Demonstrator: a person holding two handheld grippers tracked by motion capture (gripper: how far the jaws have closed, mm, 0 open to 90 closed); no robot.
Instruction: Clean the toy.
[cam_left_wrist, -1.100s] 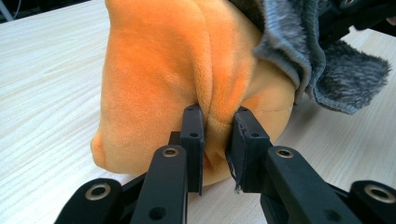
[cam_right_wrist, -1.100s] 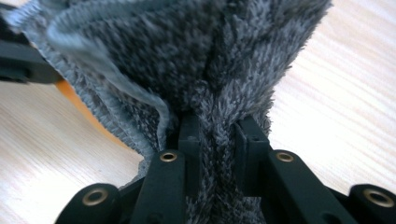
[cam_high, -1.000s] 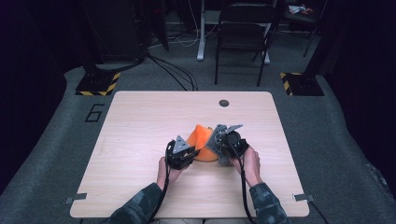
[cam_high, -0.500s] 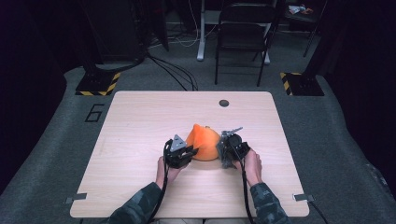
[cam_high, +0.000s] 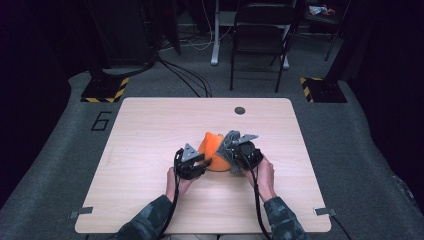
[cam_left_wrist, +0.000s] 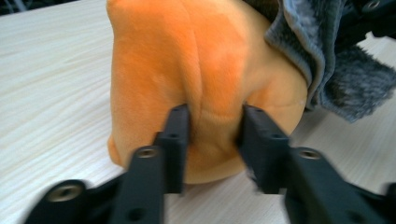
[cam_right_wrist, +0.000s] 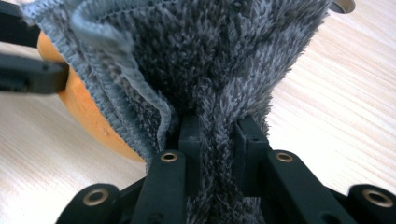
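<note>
Dark studio floor, a folding chair (cam_high: 260, 35) and loose cables are seen behind a pale wooden desk (cam_high: 150, 130). Near the front middle of the desk an orange plush thing (cam_high: 212, 150) is sat, with a grey fuzzy cloth (cam_high: 229, 147) draped against its right side, touching it. The left tongs (cam_high: 202, 161) are brought up against the plush from the left; in the left gripper view a fold of the orange plush (cam_left_wrist: 212, 135) is pinched between the pads, though the jaws have just been opening, so the grip is looser. The right tongs (cam_high: 234, 159) are clenched tight on the grey cloth (cam_right_wrist: 215, 140), a bunched ridge of which is squeezed between the jaws. A small round grommet (cam_high: 240, 110) is set into the desk further back.
</note>
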